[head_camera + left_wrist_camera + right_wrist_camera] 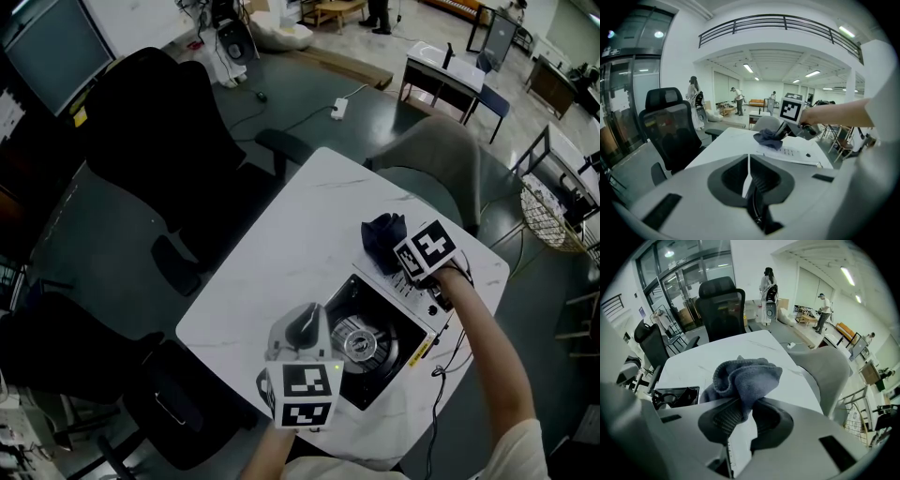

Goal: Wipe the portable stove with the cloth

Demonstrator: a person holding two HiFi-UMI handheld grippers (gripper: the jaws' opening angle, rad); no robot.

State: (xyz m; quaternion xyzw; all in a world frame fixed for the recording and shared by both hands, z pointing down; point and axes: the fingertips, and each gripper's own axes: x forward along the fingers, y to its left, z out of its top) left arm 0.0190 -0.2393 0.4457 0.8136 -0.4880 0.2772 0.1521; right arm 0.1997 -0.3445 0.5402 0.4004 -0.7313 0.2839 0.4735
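Observation:
The portable stove [380, 337] lies on the white table [291, 244], with a black top, a round burner [356, 345] and a white control strip [792, 153]. A dark blue cloth [382, 232] bunches at the stove's far end. My right gripper [401, 251] is shut on the cloth [745, 376], which bulges out ahead of the jaws. The stove's black top [675, 397] shows to the left of that gripper. My left gripper [305, 323] hangs at the stove's near left edge, jaws closed together with nothing between them [749, 161]. In the left gripper view the cloth [768, 139] and right gripper [783, 131] lie ahead.
Black office chairs [159, 122] stand left of the table and a grey chair [441, 159] at its far side. A cable [439, 375] hangs off the table's right edge. A wire basket [548, 211] sits on the floor at the right. People stand far off in the room.

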